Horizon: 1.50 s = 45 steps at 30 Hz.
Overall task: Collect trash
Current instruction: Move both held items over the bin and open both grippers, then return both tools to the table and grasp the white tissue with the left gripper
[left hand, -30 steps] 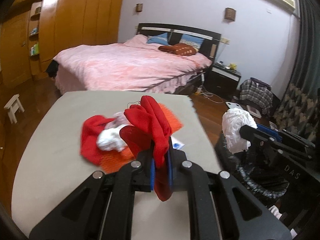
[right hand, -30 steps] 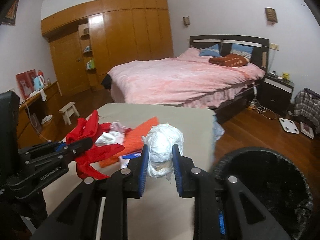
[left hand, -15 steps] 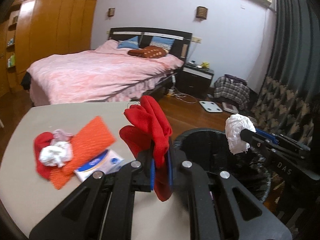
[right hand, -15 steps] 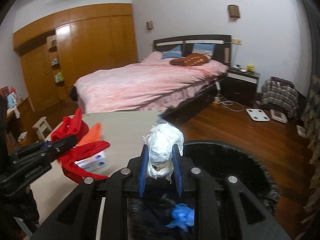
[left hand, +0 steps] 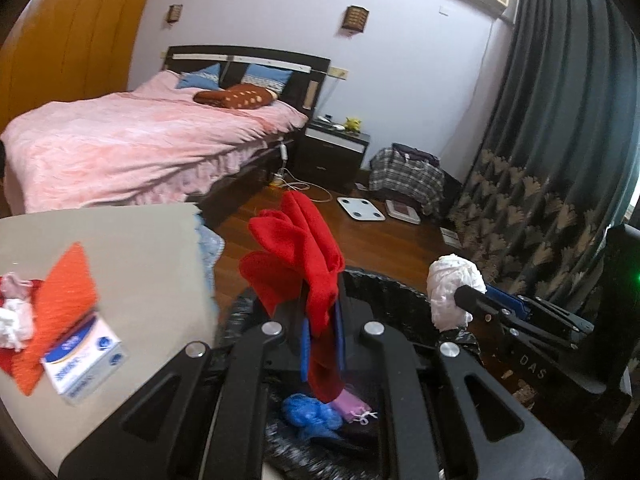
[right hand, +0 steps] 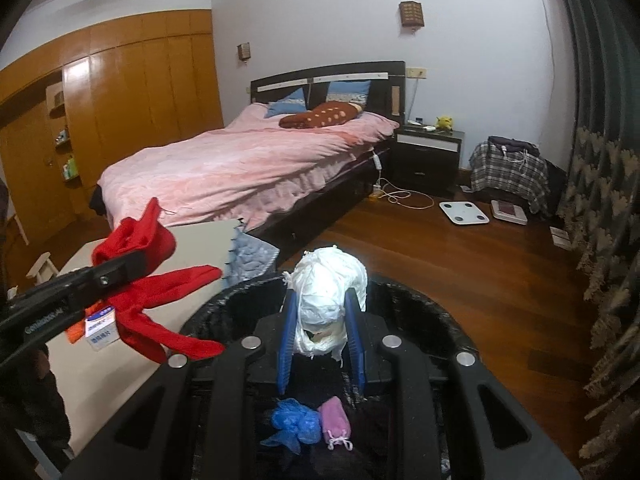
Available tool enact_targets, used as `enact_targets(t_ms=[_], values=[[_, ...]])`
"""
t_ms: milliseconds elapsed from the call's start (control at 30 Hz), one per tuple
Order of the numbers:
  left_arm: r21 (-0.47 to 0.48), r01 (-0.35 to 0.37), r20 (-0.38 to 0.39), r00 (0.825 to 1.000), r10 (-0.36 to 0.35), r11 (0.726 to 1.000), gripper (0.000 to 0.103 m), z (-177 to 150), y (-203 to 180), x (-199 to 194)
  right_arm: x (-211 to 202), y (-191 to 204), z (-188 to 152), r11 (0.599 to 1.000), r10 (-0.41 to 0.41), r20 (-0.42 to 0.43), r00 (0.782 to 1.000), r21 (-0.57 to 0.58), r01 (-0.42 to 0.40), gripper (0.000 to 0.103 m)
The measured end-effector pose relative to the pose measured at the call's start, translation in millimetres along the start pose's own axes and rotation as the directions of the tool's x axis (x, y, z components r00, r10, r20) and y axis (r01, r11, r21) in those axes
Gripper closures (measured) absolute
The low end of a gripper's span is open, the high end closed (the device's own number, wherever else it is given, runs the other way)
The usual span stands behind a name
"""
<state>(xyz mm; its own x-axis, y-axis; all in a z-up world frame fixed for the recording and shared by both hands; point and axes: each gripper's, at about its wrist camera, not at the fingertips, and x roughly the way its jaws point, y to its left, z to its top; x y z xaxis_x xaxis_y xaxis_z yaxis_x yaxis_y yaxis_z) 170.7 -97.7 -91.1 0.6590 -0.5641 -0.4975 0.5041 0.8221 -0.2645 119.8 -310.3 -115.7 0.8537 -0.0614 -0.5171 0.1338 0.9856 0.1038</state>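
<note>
Over the black trash bin hang two grippers, each with one item. Left gripper is clenched on one red cloth above the bin's near rim; right gripper grasps one white wad over its middle. Both tilt downward. Inside the bin lie one blue crumple and one pink bundle. Beside the bin, on the table, sit one box, an orange cloth and a white scrap, cut off at the frame edge.

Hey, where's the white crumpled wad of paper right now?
The white paper wad is clamped in the right gripper, held over the black trash bin, above the blue and pink scraps inside.
</note>
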Motion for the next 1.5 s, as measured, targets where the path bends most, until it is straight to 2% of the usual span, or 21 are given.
enact_targets(t_ms=[233, 300, 333, 367, 400, 467, 533, 633, 667, 700, 767, 1033, 1233, 1333, 1500], values=[[0.019, 0.032, -0.056, 0.998, -0.031, 0.999, 0.091, -14.8, -3.0, 28.3, 7.5, -12.7, -9.0, 1.000, -0.020, -0.029, 0.999, 0.009, 0.021, 0.078], [0.020, 0.043, -0.079, 0.996, -0.041, 0.999, 0.082, -17.7, -2.1, 34.7, 9.1, -13.6, -12.1, 1.000, -0.025, -0.039, 0.999, 0.012, 0.026, 0.075], [0.022, 0.045, -0.092, 0.995, -0.043, 0.999, 0.068, -19.5, -2.0, 37.4, 10.4, -15.0, -13.5, 0.999, -0.034, -0.044, 0.998, 0.013, 0.035, 0.074], [0.021, 0.046, -0.097, 0.994, -0.044, 0.999, 0.048, -19.2, -1.3, 38.9, 11.6, -16.5, -13.1, 0.999, -0.038, -0.045, 0.998, 0.015, 0.039, 0.070], [0.018, 0.047, -0.096, 0.994, -0.045, 0.999, 0.042, -19.7, 0.4, 38.2, 12.4, -18.2, -13.9, 0.999, -0.046, -0.050, 0.998, 0.017, 0.047, 0.061], [0.017, 0.040, -0.091, 0.995, -0.038, 0.999, 0.034, -18.8, 0.2, 38.7, 12.4, -23.1, -14.9, 0.998, -0.062, -0.048, 0.997, 0.020, 0.063, 0.051], [0.013, 0.017, -0.082, 0.996, -0.015, 1.000, 0.027, -19.4, 6.1, 36.2, 11.6, -25.6, -15.4, 0.997, -0.074, -0.043, 0.996, 0.019, 0.075, 0.046], [0.016, -0.034, -0.062, 0.997, 0.035, 0.999, 0.020, -19.8, 19.1, 23.8, 9.4, -24.2, -13.3, 0.996, -0.089, -0.026, 0.996, 0.013, 0.089, 0.027], [0.016, -0.065, -0.054, 0.996, 0.066, 0.998, 0.016, -20.3, 24.9, 19.3, 8.0, -22.3, -12.0, 0.996, -0.092, -0.017, 0.996, 0.008, 0.092, 0.016], [0.013, -0.081, -0.047, 0.996, 0.082, 0.997, 0.016, -19.6, 31.1, 14.6, 6.7, -20.0, -11.2, 0.995, -0.097, -0.009, 0.995, 0.002, 0.097, 0.006], [0.011, -0.122, -0.039, 0.992, 0.122, 0.993, 0.011, -19.1, 43.8, 4.5, 5.3, -15.3, -9.6, 0.995, -0.098, 0.007, 0.995, -0.008, 0.098, 0.005], [-0.032, -0.278, -0.006, 0.961, 0.278, 0.960, 0.008, -21.0, 87.1, -43.4, 15.0, 24.0, -7.4, 1.000, -0.005, -0.023, 1.000, -0.023, 0.005, 0.005], [-0.070, -0.396, 0.012, 0.917, 0.398, 0.916, 0.008, -24.3, 126.5, -78.6, 25.6, 72.0, -2.9, 0.995, 0.075, -0.030, 0.997, -0.065, -0.077, 0.005], [-0.091, -0.454, 0.013, 0.890, 0.456, 0.887, 0.008, -29.9, 149.8, -94.9, 33.4, 97.1, -2.7, 0.989, 0.116, -0.036, 0.993, -0.087, -0.119, 0.005], [-0.131, -0.511, -0.003, 0.857, 0.515, 0.849, 0.008, -42.0, 185.4, -115.9, 45.7, 135.3, -4.5, 0.975, 0.177, -0.052, 0.983, -0.126, -0.182, 0.005]])
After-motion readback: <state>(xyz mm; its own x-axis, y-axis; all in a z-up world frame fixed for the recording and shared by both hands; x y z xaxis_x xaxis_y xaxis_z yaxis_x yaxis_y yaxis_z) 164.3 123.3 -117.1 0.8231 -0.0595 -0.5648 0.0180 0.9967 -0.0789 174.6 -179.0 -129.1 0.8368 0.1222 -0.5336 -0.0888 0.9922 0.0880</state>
